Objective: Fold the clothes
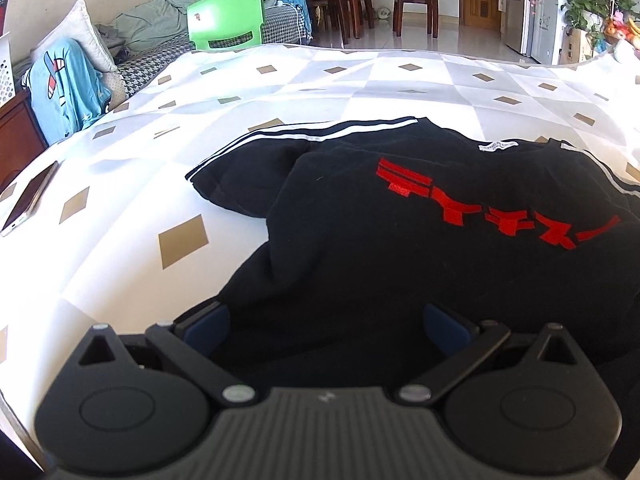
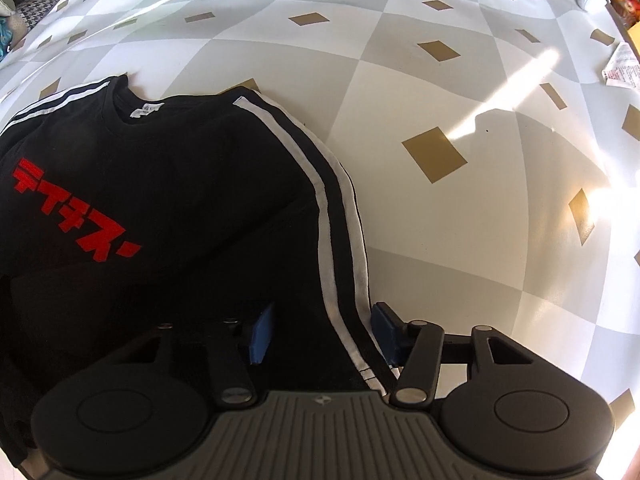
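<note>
A: Where does the shirt (image 1: pixel 400 240) lie?

B: Flat on the cloth (image 1: pixel 280 80), front up, collar at twelve o'clock from both cameras. In the left view it fills the span from three to six o'clock. In the right view it sits from seven to eleven.

A: And the left gripper (image 1: pixel 326 328)?

B: Its jaws stand wide apart over the shirt's near edge. Black fabric lies between the blue pads (image 1: pixel 212 330), but they do not press on it. It looks placed to take that edge for a fold.

A: The right gripper (image 2: pixel 320 332)?

B: It straddles the striped sleeve (image 2: pixel 340 240) at the shirt's right side. The jaws are partly drawn in, with the sleeve between them. Whether the pads pinch the fabric cannot be told; a gap shows beside each. Probably it is set there to lift the sleeve inward.

A: How does the shirt look?

B: Black and soft, with red lettering (image 1: pixel 496 204) across the chest, two white stripes along each sleeve and a white label (image 2: pixel 147 110) in the collar. The left sleeve (image 1: pixel 248 164), at ten o'clock, is rumpled and bent in on itself, so the fold is barely begun.

A: Anything else?

B: A phone (image 1: pixel 28 200) at nine o'clock in the left view, well apart from the shirt.
</note>
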{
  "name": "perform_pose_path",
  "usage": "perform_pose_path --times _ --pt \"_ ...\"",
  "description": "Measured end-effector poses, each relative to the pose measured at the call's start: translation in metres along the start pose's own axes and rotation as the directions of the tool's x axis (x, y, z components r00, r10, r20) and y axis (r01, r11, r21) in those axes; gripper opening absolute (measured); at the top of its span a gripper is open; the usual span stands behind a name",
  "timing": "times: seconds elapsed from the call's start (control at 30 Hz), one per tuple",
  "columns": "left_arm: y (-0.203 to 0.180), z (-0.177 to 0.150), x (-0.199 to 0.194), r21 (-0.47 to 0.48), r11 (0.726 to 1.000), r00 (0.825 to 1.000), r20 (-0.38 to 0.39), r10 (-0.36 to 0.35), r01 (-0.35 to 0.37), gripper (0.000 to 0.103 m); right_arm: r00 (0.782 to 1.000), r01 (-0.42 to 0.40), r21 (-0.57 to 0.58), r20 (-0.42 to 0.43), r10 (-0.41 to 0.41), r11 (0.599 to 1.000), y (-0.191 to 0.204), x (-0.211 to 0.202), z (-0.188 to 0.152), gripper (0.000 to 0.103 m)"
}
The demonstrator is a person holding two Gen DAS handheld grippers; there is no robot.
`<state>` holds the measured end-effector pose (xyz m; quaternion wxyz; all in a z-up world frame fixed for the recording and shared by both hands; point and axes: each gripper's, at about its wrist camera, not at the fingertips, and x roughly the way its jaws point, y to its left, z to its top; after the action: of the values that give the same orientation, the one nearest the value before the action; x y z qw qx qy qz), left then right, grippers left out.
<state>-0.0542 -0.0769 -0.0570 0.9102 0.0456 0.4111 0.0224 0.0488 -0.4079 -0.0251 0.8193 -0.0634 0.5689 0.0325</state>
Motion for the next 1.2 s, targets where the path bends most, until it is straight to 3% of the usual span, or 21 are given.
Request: perform_pose_path --times 0.1,0.17,0.3,0.57,0.73,0.83,0.9,1.0,1.1,1.2 --pt "0.000 0.000 -0.002 -0.013 1.000 1.000 -0.004 -0.003 0.003 0.103 1.000 0.010 -0.019 0.025 -0.010 1.000 0.001 0.002 0.004 0.027" --pt "-0.001 0.000 -0.004 -0.017 1.000 1.000 -0.006 -0.004 0.004 0.103 0.999 0.029 -0.023 0.039 -0.028 0.999 0.002 0.004 0.007 0.023" --pt "-0.005 -0.001 -0.007 -0.018 1.000 1.000 -0.013 -0.017 0.017 0.103 0.990 0.121 -0.010 0.068 -0.120 0.993 -0.002 0.008 0.015 0.023" --pt "-0.011 -0.007 -0.012 0.008 0.999 0.999 -0.023 -0.033 0.033 0.103 0.941 0.329 0.003 0.089 -0.328 0.944 -0.014 0.021 0.031 0.024" --pt "-0.013 -0.011 -0.014 0.019 0.998 0.998 -0.028 -0.056 0.056 0.103 0.936 0.339 0.083 0.071 -0.345 0.937 -0.019 0.013 0.037 0.032" --pt "-0.013 -0.013 -0.015 0.022 0.997 0.997 -0.035 -0.074 0.075 0.103 0.926 0.339 0.130 0.129 -0.354 0.932 -0.017 -0.002 0.039 0.040" --pt "-0.014 -0.014 -0.016 0.026 0.996 0.996 -0.039 -0.086 0.087 0.103 0.928 0.309 0.123 0.178 -0.328 0.943 -0.011 -0.013 0.040 0.047" --pt "-0.014 -0.015 -0.019 0.037 0.994 0.994 -0.040 -0.101 0.102 0.103 0.956 0.186 0.093 0.212 -0.202 0.978 0.006 -0.020 0.040 0.051" --pt "-0.014 -0.017 -0.020 0.044 0.993 0.993 -0.040 -0.110 0.112 0.103 0.981 0.032 0.065 0.189 -0.044 0.997 0.026 -0.018 0.038 0.051" --pt "-0.014 -0.019 -0.021 0.040 0.991 0.991 -0.042 -0.124 0.125 0.103 0.985 -0.091 0.027 0.149 0.086 0.995 0.048 -0.014 0.036 0.053"
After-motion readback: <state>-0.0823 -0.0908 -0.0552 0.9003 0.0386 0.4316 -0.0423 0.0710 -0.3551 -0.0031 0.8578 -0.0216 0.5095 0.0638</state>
